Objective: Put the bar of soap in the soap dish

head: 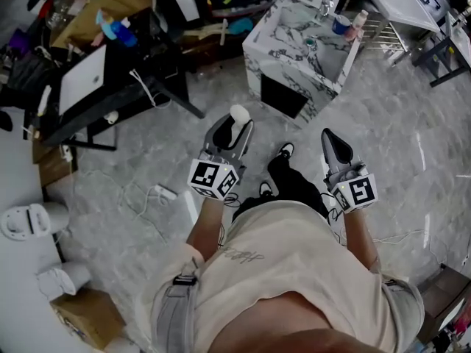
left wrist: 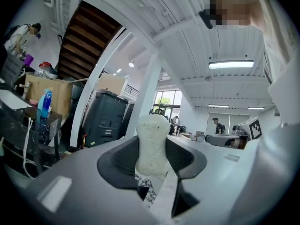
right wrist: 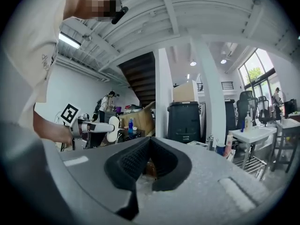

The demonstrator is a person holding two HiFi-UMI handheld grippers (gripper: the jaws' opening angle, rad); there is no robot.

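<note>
Roughly at middle left of the head view, the left gripper [head: 235, 129] grips the white bar of soap [head: 239, 114] between its 2 jaws, held in the air well short of the marble sink [head: 283, 28] at upper middle, while further right the right gripper [head: 333, 140] is clenched, jaw tips together.

I stand on grey marbled floor [head: 412, 123], a marble-patterned sink unit [head: 283, 24] ahead, a cluttered black desk [head: 136, 87] at left, a white pillar [left wrist: 146, 90] and lit strip light [left wrist: 231, 64] above.
</note>
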